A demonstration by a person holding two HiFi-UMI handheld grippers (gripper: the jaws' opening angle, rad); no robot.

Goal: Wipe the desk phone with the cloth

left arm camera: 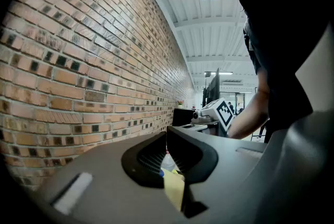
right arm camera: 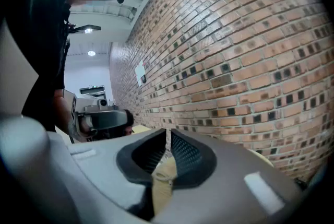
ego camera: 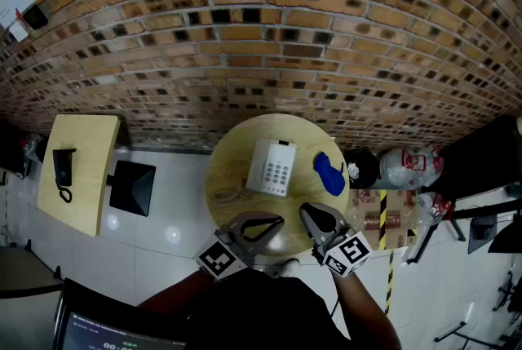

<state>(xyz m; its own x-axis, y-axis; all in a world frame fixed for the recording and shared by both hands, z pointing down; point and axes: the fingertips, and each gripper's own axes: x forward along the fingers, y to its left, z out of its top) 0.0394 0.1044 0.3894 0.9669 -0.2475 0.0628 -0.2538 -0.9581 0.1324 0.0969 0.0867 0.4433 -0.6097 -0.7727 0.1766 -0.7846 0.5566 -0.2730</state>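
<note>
In the head view a white desk phone (ego camera: 273, 167) lies on the round wooden table (ego camera: 236, 152), and a crumpled blue cloth (ego camera: 329, 174) rests just to its right. Both grippers hover over the table's near edge, short of both things. My left gripper (ego camera: 280, 219) is shut with nothing in it; its jaws meet at the tip in the left gripper view (left arm camera: 166, 133). Beside it, my right gripper (ego camera: 303, 211) is shut and empty too, jaws closed together in its own view (right arm camera: 168, 132). Neither gripper view shows the phone or the cloth.
A brick wall (ego camera: 261, 38) runs behind the table. The phone's coiled cord (ego camera: 231, 194) trails to its left. A square wooden table with a black phone (ego camera: 64, 173) stands at left, a black box (ego camera: 132, 187) beside it. A large water jug (ego camera: 408, 165) lies at right.
</note>
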